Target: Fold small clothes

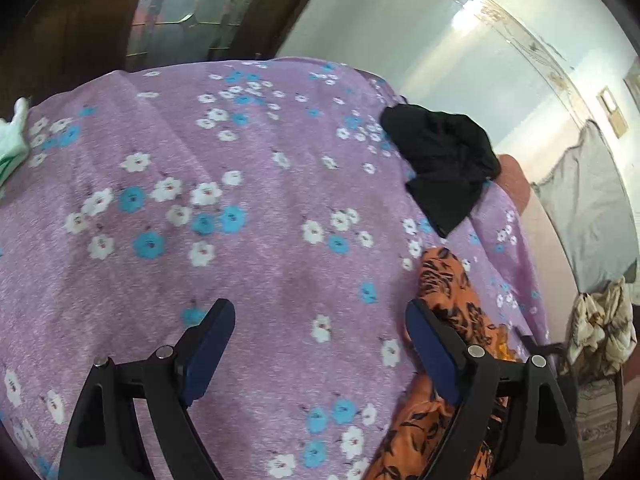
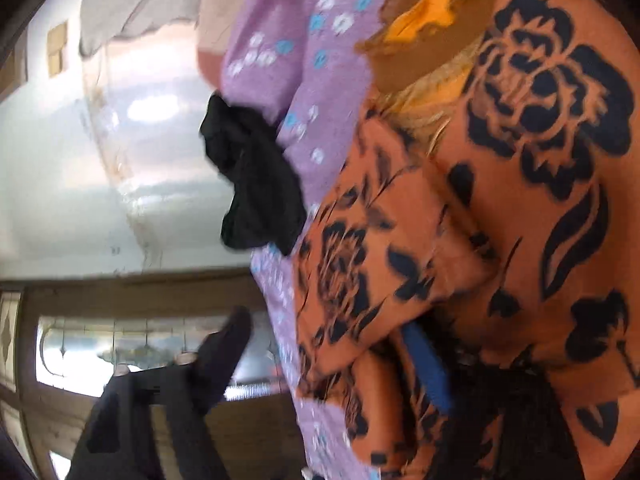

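Note:
An orange garment with black flower print [image 1: 448, 320] lies at the right edge of a purple flowered bedsheet [image 1: 240, 240]. My left gripper [image 1: 320, 344] is open and empty just above the sheet, its right finger [image 1: 436, 356] beside the orange cloth. In the blurred, tilted right wrist view the same orange garment [image 2: 520, 200] fills the right side. My right gripper [image 2: 328, 344] is open; its blue right finger [image 2: 428, 364] sits among the orange folds and its left finger [image 2: 224, 348] is in the air. A crumpled black garment [image 1: 444, 160] lies farther along the edge; it also shows in the right wrist view [image 2: 256, 184].
A pale green cloth [image 1: 12, 140] lies at the sheet's far left. A grey cloth [image 1: 592, 208] hangs on the wall to the right, with a cream bundle [image 1: 600, 328] below it. A dark wooden door frame [image 1: 80, 20] and glass panels stand behind the bed.

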`<control>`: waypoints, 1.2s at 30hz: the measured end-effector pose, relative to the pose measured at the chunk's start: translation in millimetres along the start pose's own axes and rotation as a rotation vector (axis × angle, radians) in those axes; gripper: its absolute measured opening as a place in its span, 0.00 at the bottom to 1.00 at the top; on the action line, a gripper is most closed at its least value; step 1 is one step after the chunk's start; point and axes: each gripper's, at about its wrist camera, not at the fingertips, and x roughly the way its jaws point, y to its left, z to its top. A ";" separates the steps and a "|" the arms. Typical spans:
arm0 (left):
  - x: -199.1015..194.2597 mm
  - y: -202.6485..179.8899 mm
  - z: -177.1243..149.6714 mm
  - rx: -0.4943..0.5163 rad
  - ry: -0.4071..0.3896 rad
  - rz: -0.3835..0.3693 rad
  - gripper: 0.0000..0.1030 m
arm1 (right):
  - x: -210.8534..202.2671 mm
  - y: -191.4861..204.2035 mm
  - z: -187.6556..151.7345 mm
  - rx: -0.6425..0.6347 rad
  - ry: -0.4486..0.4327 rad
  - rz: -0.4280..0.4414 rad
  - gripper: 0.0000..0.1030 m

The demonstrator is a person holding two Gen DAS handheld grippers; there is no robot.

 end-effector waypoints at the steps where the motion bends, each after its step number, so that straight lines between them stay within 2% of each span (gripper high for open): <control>1: 0.5 -3.5 -1.1 0.009 -0.002 -0.005 0.84 | -0.7 -3.7 2.7 0.018 -0.010 -0.021 0.55; 3: 0.5 -9.5 -3.7 0.033 -0.001 -0.009 0.84 | 1.7 -7.6 7.7 0.020 -0.024 -0.070 0.32; 4: 0.9 -11.2 -4.8 0.041 0.002 -0.013 0.84 | 4.0 -7.2 10.4 0.000 -0.020 -0.087 0.26; 5: 1.7 -12.8 -5.6 0.051 0.001 -0.012 0.84 | 3.1 -3.0 12.2 -0.049 -0.023 -0.132 0.06; 8: 2.4 -14.5 -6.0 0.076 -0.009 0.006 0.84 | -13.9 22.9 12.2 -0.186 -0.049 -0.141 0.05; 11: 2.6 -11.5 -3.9 0.053 -0.015 0.006 0.84 | -44.7 71.0 10.3 -0.366 -0.078 -0.107 0.05; 14: 2.6 -11.1 -5.2 0.053 -0.021 0.016 0.84 | -104.6 116.8 11.6 -0.546 -0.150 -0.056 0.05; 17: 1.9 -13.1 -7.5 0.062 -0.017 0.010 0.84 | -175.0 127.3 26.3 -0.638 -0.256 -0.065 0.05; 20: 2.2 -18.6 -11.1 0.078 -0.015 0.007 0.84 | -224.1 101.3 48.9 -0.685 -0.309 -0.177 0.05; 22: 3.8 -22.4 -13.7 0.093 -0.011 0.008 0.84 | -238.2 65.8 69.6 -0.690 -0.337 -0.329 0.05; 23: 5.5 -25.0 -15.7 0.104 -0.004 0.009 0.84 | -238.1 50.4 79.0 -0.696 -0.322 -0.384 0.05; 25: 8.3 -28.3 -17.8 0.118 0.006 0.010 0.84 | -226.1 5.3 101.9 -0.646 -0.199 -0.496 0.08; 26: 9.7 -30.3 -19.0 0.131 0.009 0.014 0.84 | -216.7 -25.0 112.0 -0.613 -0.133 -0.615 0.09; 27: 10.5 -31.2 -19.8 0.138 0.011 0.017 0.84 | -215.5 -39.1 114.5 -0.606 -0.115 -0.661 0.15; 29: 12.2 -31.6 -20.8 0.144 0.018 0.020 0.84 | -227.0 -50.3 108.3 -0.605 -0.158 -0.613 0.20; 31: 12.6 -32.1 -20.7 0.148 0.019 0.021 0.84 | -236.7 -47.4 102.8 -0.587 -0.177 -0.591 0.46; 32: 12.5 -32.9 -20.4 0.150 0.018 0.017 0.84 | -242.0 -43.8 99.4 -0.587 -0.198 -0.589 0.70; 34: 11.5 -35.9 -20.5 0.158 0.013 0.010 0.84 | -250.7 -34.1 92.3 -0.591 -0.233 -0.575 0.70; 36: 10.9 -39.1 -20.7 0.170 0.011 0.003 0.84 | -264.4 -31.7 97.6 -0.537 -0.266 -0.516 0.70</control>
